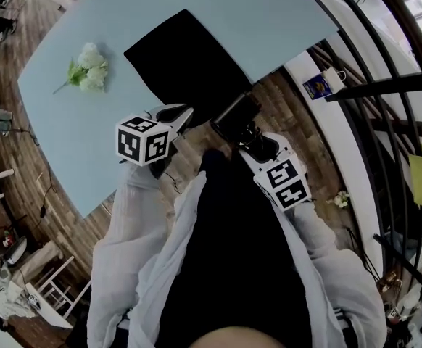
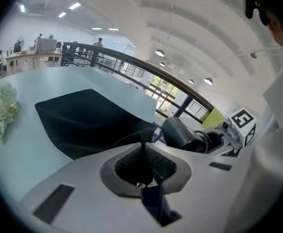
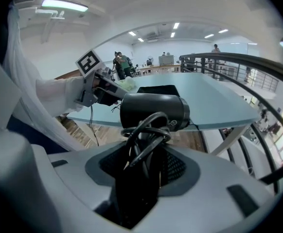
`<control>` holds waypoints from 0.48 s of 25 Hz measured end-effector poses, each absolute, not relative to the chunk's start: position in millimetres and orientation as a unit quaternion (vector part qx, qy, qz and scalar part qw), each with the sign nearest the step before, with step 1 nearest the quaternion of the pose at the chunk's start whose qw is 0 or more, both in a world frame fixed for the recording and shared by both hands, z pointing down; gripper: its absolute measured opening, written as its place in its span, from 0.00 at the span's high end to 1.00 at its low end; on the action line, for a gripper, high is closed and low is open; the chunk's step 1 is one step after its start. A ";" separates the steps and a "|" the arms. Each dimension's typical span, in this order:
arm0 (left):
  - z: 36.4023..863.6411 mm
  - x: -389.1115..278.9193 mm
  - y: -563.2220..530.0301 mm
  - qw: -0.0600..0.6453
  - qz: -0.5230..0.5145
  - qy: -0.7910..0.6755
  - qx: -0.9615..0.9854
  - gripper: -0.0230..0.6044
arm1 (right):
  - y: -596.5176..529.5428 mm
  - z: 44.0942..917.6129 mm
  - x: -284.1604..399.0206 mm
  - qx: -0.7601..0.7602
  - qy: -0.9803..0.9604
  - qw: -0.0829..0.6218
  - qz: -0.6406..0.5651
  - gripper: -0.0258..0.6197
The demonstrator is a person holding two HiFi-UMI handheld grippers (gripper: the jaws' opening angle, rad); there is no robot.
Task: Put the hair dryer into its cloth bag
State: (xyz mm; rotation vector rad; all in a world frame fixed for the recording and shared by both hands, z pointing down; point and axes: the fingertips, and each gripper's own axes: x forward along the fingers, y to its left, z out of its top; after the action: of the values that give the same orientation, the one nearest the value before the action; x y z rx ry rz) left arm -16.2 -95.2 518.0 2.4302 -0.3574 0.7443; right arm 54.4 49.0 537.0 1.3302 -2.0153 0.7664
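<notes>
Opening the bag at the tabletop edge, hem pinched in the left gripper jaws; hair dryer handle (cord too) clamped in the right gripper jaws, just beside. Next, probably: lift hem, feed nozzle in.

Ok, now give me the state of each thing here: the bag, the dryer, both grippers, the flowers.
cloth bag: spread on the table, near edge pinched, dryer not yet in it.
hair dryer: held off the table, cord looped at its handle.
left gripper: shut on the cloth bag's edge.
right gripper: shut on the hair dryer's handle.
flowers: lying on the table.
</notes>
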 end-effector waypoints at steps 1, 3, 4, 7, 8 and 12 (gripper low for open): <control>514.5 -14.2 -95.0 0.288 0.267 -0.132 0.910 0.90 | 48.8 537.0 45.2 0.486 -0.767 0.299 0.292 0.65; 507.7 -10.6 -94.6 0.293 0.250 -0.130 0.914 0.90 | 48.0 541.0 30.4 0.459 -0.781 0.298 0.301 0.65; 504.5 -9.4 -94.1 0.293 0.244 -0.128 0.916 0.90 | 47.3 544.8 25.3 0.449 -0.786 0.298 0.303 0.65; 498.2 -8.1 -87.3 0.281 0.240 -0.113 0.922 0.90 | 44.5 556.1 15.1 0.424 -0.795 0.302 0.310 0.65; 497.9 -8.5 -83.4 0.274 0.244 -0.107 0.924 0.90 | 43.0 559.1 13.3 0.418 -0.797 0.300 0.315 0.65; 499.9 -16.1 -71.3 0.242 0.263 -0.107 0.928 0.90 | 32.1 566.9 19.8 0.408 -0.799 0.304 0.320 0.65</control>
State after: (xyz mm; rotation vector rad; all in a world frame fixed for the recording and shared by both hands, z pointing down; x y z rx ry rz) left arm -16.1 -71.3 499.9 2.5353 -0.2930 0.7199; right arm 19.8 32.1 566.9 1.0811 -2.1179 0.8465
